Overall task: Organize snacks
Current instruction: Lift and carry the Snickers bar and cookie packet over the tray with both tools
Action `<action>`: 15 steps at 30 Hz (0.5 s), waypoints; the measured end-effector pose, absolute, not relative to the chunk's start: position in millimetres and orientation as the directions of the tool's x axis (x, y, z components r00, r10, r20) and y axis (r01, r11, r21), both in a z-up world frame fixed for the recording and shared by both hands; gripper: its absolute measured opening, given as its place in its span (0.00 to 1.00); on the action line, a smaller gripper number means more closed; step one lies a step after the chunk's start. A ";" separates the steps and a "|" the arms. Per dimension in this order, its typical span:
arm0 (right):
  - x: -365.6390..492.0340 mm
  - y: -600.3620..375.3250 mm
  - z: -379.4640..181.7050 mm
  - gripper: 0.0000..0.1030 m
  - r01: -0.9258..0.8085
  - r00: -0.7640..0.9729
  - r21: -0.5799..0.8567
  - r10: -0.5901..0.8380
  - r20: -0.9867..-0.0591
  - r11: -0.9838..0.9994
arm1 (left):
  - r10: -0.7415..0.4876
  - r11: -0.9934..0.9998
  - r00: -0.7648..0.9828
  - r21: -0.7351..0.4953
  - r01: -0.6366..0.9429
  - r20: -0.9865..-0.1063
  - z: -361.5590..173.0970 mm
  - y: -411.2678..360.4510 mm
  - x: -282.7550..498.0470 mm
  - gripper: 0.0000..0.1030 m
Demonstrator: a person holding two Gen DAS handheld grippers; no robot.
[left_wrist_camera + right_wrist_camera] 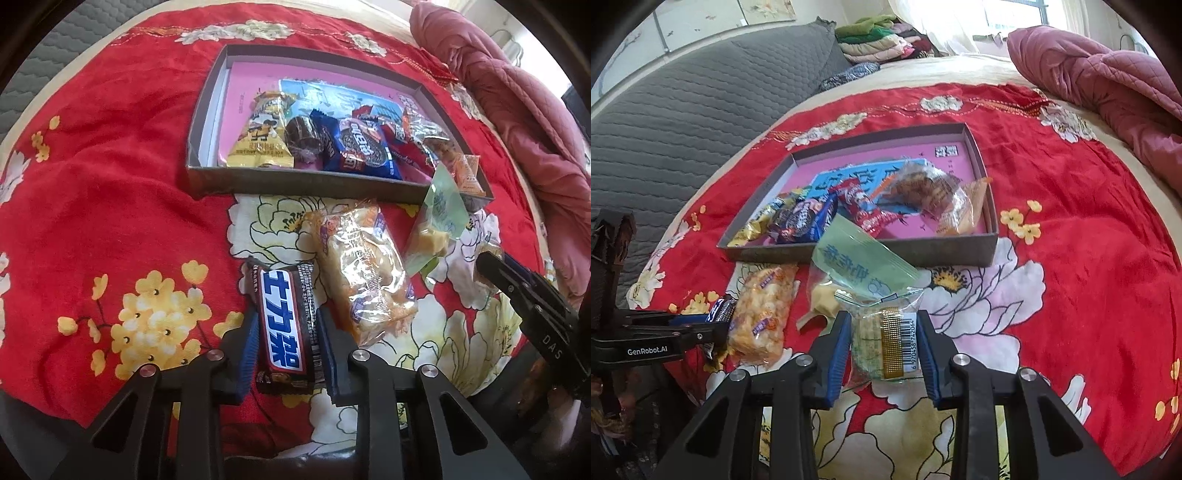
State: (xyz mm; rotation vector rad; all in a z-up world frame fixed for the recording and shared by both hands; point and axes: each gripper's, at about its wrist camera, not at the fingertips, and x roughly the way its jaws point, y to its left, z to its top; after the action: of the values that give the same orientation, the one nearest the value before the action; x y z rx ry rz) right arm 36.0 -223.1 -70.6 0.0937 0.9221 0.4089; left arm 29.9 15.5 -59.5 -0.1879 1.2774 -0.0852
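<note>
The left wrist view shows the left gripper [286, 332] pointing steeply down at the bed, its blue fingers [248, 347] pinching a dark chocolate bar [284, 325] by its long sides. Just right of those fingers lies a clear bag of puffed rice cakes [365, 269], and past the fingertips sits the grey box [306, 184] with snacks inside. Only the right wrist view shows what the right gripper [882, 339] has: a clear packet of pale biscuits [882, 332] with a barcode, squeezed between its fingers [837, 350]. A green packet [860, 266] leans on the box wall just ahead of those fingertips. This view also shows a grey quilted headboard [701, 103] and folded clothes [882, 40] far behind. Everything rests on a red flowered bedspread [1089, 240]. The right gripper tilts down less steeply.
</note>
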 end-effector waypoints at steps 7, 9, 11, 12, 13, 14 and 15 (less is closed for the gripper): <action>34.7 -224.1 -63.9 0.34 -0.314 0.552 0.262 0.400 -0.731 0.913 | -0.170 0.980 0.305 -0.192 -0.044 -0.937 -50.2 17.1 26.0 0.29; 34.6 -224.5 -61.9 0.34 -0.317 0.559 0.264 0.405 -0.724 0.911 | -0.170 0.980 0.315 -0.194 -0.048 -0.934 -46.2 18.1 26.1 0.29; 34.2 -224.6 -60.1 0.34 -0.322 0.564 0.267 0.411 -0.716 0.908 | -0.168 0.979 0.326 -0.195 -0.052 -0.930 -42.3 21.2 25.0 0.29; 34.0 -224.5 -59.5 0.34 -0.325 0.567 0.267 0.413 -0.713 0.907 | -0.167 0.979 0.329 -0.195 -0.054 -0.929 -41.0 21.9 24.6 0.29; 34.0 -224.3 -58.7 0.34 -0.328 0.569 0.267 0.415 -0.710 0.906 | -0.166 0.979 0.333 -0.195 -0.055 -0.928 -39.8 22.5 24.5 0.29; 33.6 -224.1 -58.2 0.34 -0.329 0.571 0.267 0.416 -0.708 0.906 | -0.165 0.979 0.335 -0.195 -0.057 -0.927 -38.5 24.3 23.4 0.29; 33.6 -224.3 -57.6 0.34 -0.330 0.573 0.268 0.418 -0.705 0.905 | -0.165 0.979 0.338 -0.196 -0.058 -0.927 -37.3 24.4 23.9 0.29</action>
State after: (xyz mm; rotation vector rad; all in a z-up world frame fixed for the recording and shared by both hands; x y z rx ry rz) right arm 33.6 -224.3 -57.6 0.1109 0.8548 0.4390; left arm 23.9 24.4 -37.3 -0.2076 1.2267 -0.0700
